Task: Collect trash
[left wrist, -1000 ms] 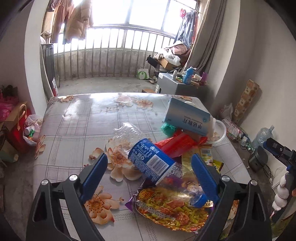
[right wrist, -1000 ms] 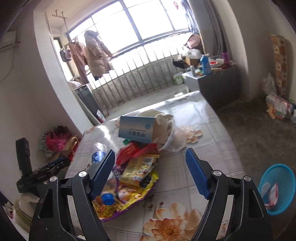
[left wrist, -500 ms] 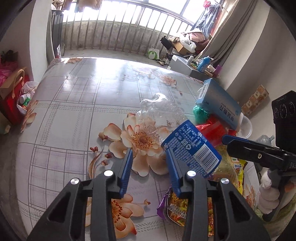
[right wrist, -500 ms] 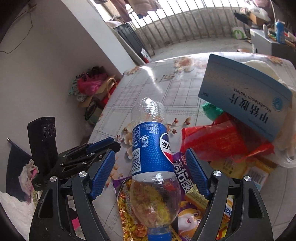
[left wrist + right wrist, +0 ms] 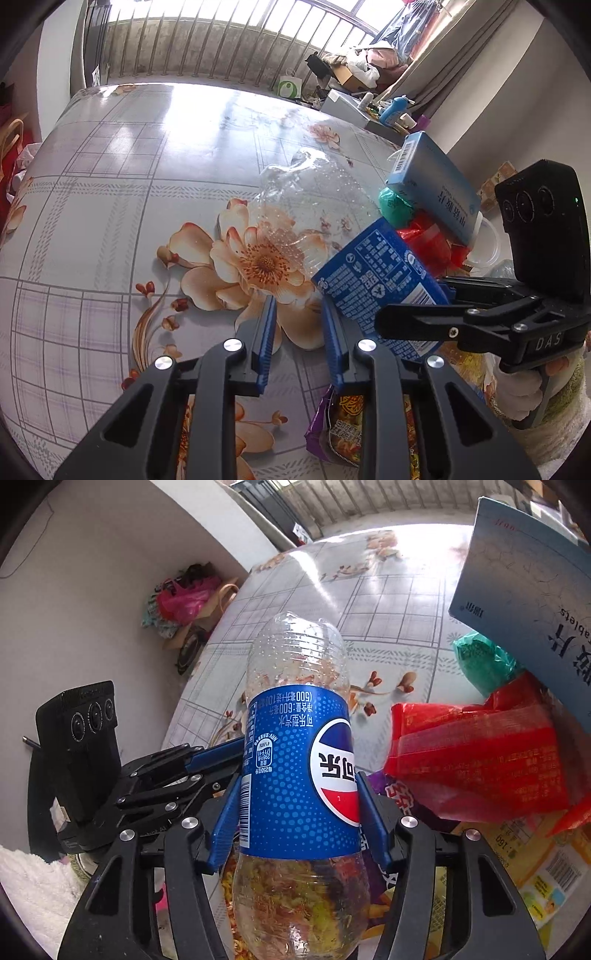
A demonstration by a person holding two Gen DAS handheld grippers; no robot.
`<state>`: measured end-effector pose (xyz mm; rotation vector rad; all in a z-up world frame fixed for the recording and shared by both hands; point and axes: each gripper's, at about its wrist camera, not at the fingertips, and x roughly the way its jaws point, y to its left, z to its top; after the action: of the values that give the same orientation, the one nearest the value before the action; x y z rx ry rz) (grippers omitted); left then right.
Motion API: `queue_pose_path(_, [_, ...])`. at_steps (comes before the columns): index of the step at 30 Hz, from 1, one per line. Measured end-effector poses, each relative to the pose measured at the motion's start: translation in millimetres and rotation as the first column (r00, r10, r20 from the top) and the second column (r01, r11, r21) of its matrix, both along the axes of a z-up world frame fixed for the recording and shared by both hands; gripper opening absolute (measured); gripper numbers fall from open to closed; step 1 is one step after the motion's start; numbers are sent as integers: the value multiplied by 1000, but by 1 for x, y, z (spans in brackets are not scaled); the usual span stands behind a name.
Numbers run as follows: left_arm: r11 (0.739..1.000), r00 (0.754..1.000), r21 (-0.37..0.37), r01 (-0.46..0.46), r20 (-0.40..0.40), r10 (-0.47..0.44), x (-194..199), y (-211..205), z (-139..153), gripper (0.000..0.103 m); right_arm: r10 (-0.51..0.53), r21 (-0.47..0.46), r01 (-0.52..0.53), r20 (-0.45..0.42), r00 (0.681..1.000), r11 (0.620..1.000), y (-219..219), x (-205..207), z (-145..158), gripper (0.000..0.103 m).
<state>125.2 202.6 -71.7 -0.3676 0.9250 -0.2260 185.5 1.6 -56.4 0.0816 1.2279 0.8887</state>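
The empty cola bottle (image 5: 299, 775) lay on snack wrappers (image 5: 517, 867) at the surface's (image 5: 129, 184) five-o'clock edge. The right hand-held gripper (image 5: 299, 812) was closing, pads against its label. The left hand-held gripper (image 5: 297, 325), at its nine o'clock, was narrowing on nothing.

A lived-in home: flowered tablecloth (image 5: 110, 192), barred balcony window (image 5: 207, 40), cluttered curtain (image 5: 436, 62) corner.

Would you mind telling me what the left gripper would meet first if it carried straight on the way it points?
Probably the floral tablecloth: the left gripper, jaws closing on nothing, aims just left of the plastic bottle.
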Motion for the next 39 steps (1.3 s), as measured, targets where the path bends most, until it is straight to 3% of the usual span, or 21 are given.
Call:
queue_pose_path(4, [1000,998,-12,28,55,-28,-8,-4,19,24,-48,51,47,26,999,998,-18,-7,16,55])
queue_pose_path(9, [998,994,-12,67,90,-65,-16,-16,34,24,-172,147,159,81,982,976,-82,-33,47,55])
queue_pose_path(13, [994,990,-18,109,87,-107,-17,-29,36,24,-287,202,259,124,950,945,-141,-68,68,55])
queue_pose_path(18, [983,979,-12,181,94,-179,-17,-56,41,24,-429,190,401,141,892,896,-204,-114,73,55])
queue_pose_path(23, [969,965,4,249,83,-248,-14,-86,43,24,-566,214,541,82,820,814,-241,-133,61,55])
queue_pose_path(27, [956,954,29,293,59,-295,-7,-110,44,24,-665,212,648,12,746,731,-265,-125,44,56])
queue_pose_path(31, [936,934,76,344,69,-349,-1,-137,48,35,-729,168,735,-107,676,657,-280,-103,15,56])
queue_pose_path(34, [915,916,128,383,75,-394,1,-158,47,40,-740,163,757,-160,653,633,-280,-88,0,56])
queue_pose_path(39, [870,894,249,427,32,-448,4,-190,31,49,-740,162,762,-181,648,627,-274,-71,-9,56])
